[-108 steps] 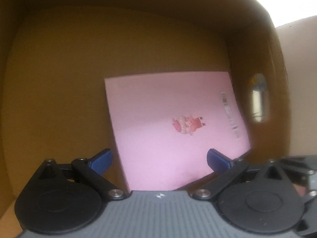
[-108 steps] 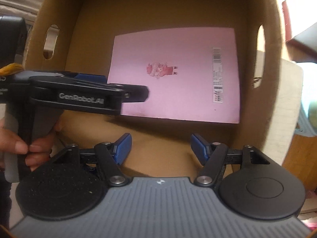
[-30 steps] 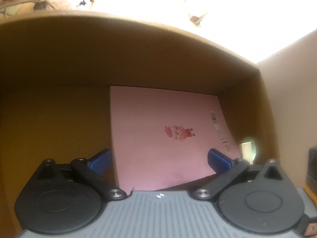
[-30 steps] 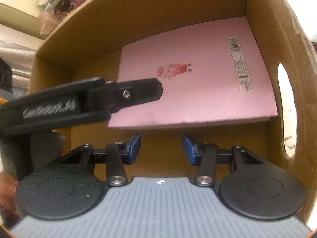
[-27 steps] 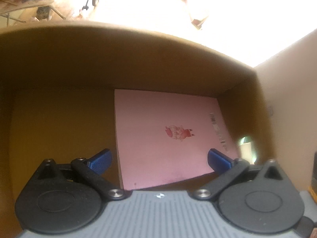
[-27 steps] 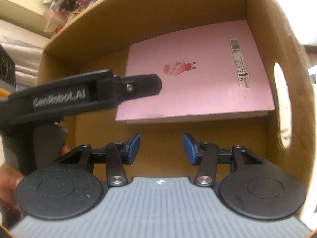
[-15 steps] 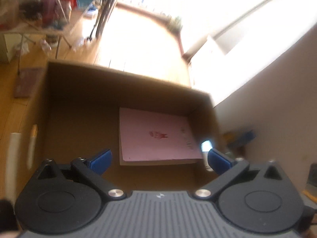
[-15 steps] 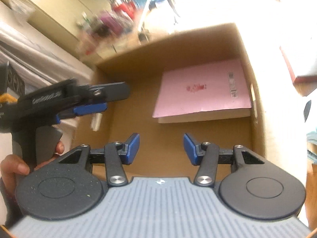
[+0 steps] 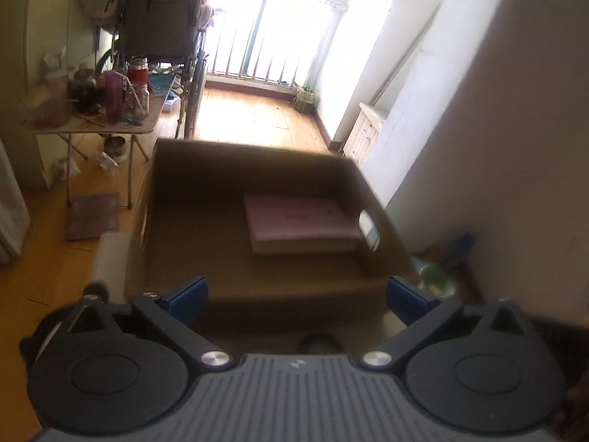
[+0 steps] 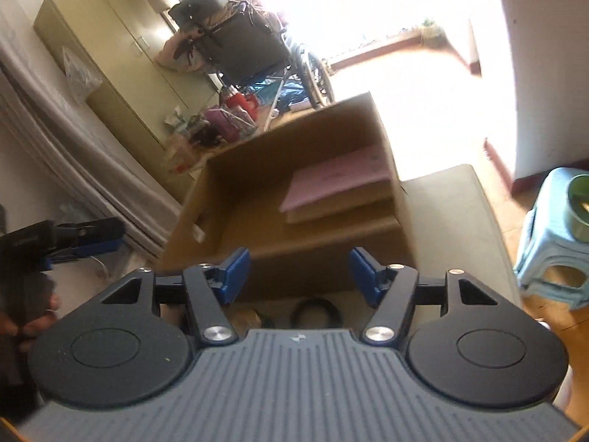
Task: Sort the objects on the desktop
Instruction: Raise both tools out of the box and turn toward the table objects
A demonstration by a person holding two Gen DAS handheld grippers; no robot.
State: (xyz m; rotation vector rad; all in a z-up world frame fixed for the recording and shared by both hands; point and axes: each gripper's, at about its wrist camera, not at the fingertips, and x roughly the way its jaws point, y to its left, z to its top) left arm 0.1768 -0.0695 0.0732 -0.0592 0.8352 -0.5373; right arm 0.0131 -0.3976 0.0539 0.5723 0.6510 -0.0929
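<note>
Hovering above the near edge of the cardboard box [image 9: 257,180], I hold my left gripper [image 9: 296,296] with its blue fingers [image 9: 186,294] spread wide and nothing between them. My right gripper [image 10: 300,270] hangs beside it, its jaws also apart and empty. Inside the box the pink book [image 9: 300,219] lies flat on the bottom, pushed against the far right corner, close to the oval handle hole [image 9: 368,226] in the right wall. From my right wrist view the same book [image 10: 338,178] shows its pale page edge toward me. The box sits on a light tabletop [image 10: 452,213], and a dark ring-shaped thing [image 10: 313,311] lies on that surface just in front of the box; what it is I cannot tell.

Past the box the room opens out: a wooden floor [image 9: 254,118] lit hard by a barred window [image 9: 279,33], a wheelchair [image 9: 162,29] before it, and a small folding table [image 9: 92,125] crowded with bottles and cups. An olive cabinet [image 10: 121,70] stands along the wall in my right view. Low at my right sits a pale blue plastic stool [image 10: 556,235] with a green bowl [image 10: 579,208] on top. The white wall [image 9: 478,129] runs along my right side.
</note>
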